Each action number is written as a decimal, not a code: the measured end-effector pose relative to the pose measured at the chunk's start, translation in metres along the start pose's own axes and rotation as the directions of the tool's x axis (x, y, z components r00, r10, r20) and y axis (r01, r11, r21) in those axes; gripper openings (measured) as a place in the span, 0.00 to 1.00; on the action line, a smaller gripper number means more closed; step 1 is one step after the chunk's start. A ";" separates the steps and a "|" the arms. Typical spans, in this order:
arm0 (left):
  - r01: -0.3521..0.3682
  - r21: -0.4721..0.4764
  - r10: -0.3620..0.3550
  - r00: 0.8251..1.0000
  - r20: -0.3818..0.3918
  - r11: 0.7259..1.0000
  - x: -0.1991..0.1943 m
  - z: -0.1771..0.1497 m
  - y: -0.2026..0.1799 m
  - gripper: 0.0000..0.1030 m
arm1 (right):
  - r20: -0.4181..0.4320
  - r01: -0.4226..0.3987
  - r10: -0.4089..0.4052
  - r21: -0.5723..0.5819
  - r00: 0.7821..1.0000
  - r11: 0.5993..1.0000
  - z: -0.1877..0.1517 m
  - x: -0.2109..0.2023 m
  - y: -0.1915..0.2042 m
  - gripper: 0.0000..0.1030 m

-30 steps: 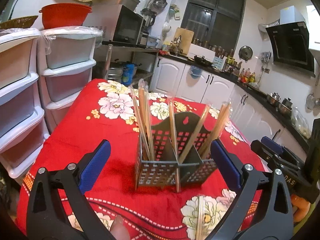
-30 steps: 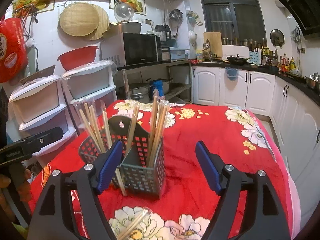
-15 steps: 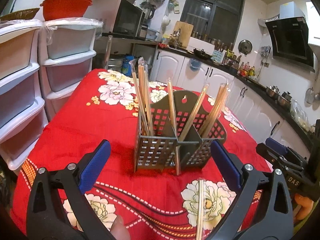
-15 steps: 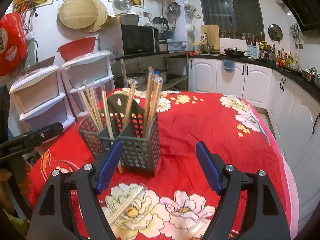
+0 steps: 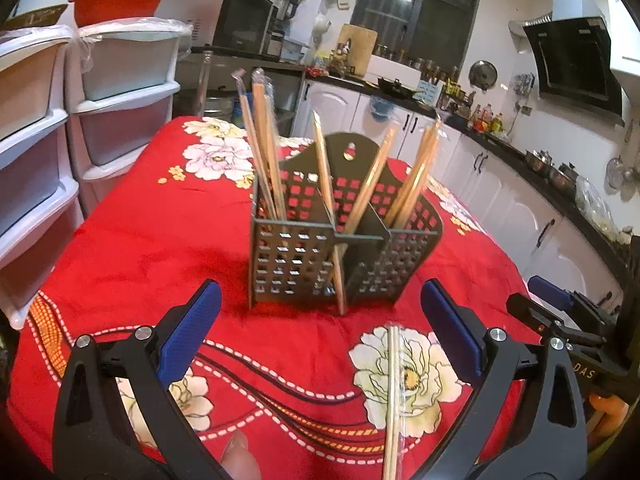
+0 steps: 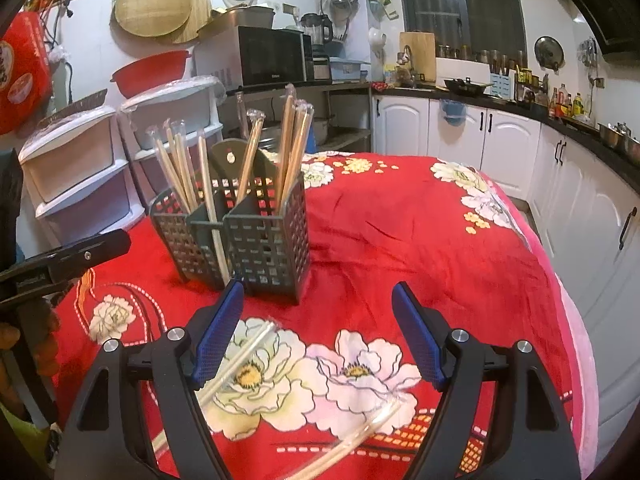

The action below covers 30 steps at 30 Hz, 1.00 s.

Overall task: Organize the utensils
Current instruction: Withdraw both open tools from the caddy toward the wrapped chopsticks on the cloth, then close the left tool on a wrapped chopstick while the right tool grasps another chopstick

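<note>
On the red floral cloth [image 5: 132, 240], both grippers, left [image 5: 320, 332] and right [image 6: 318, 328], hang wide apart and empty over wrapped chopsticks [image 5: 394, 392]; the holder [image 5: 340, 248] seemingly has three compartments.

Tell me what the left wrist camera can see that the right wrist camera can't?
Only the left wrist view shows the black range hood and the open left gripper.

Only the right wrist view shows the round woven trays on the wall, a second wrapped chopstick pair lying on the cloth, and the open right gripper.

Both show the chopstick holder, the red flowered cloth, and one loose wrapped pair.
</note>
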<state>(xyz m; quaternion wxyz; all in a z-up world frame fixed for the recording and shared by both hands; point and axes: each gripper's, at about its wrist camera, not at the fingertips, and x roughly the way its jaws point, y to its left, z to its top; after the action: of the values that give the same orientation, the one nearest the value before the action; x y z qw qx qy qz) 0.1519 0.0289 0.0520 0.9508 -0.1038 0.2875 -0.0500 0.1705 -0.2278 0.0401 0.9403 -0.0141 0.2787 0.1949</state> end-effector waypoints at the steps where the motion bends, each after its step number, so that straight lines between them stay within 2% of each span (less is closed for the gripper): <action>1: 0.001 0.003 -0.001 1.000 -0.004 1.000 0.001 -0.002 -0.001 0.89 | -0.006 0.002 -0.002 -0.002 1.000 1.000 -0.003 0.000 0.000 0.72; 13: 0.034 0.043 -0.030 0.996 -0.089 0.999 0.023 -0.022 -0.021 0.89 | -0.095 0.012 -0.009 0.032 0.995 0.999 -0.036 0.008 -0.014 0.72; 20: 0.067 0.071 -0.054 0.984 -0.169 0.995 0.047 -0.036 -0.035 0.89 | -0.153 0.018 -0.008 0.067 0.988 0.998 -0.053 0.016 -0.027 0.72; 27: 0.113 0.089 -0.087 0.962 -0.261 0.990 0.072 -0.047 -0.047 0.73 | -0.223 0.030 -0.003 0.121 0.975 0.992 -0.069 0.026 -0.043 0.72; 30: 0.134 0.090 -0.102 0.951 -0.292 0.987 0.082 -0.049 -0.051 0.73 | -0.246 0.031 0.002 0.133 0.969 0.991 -0.073 0.030 -0.045 0.71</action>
<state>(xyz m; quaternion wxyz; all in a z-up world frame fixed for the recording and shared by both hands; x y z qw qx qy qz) 0.1902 -0.0416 -0.0205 0.8987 -0.0604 0.4123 -0.1369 0.1722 -0.2687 -0.0409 0.8988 0.0240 0.4053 0.1654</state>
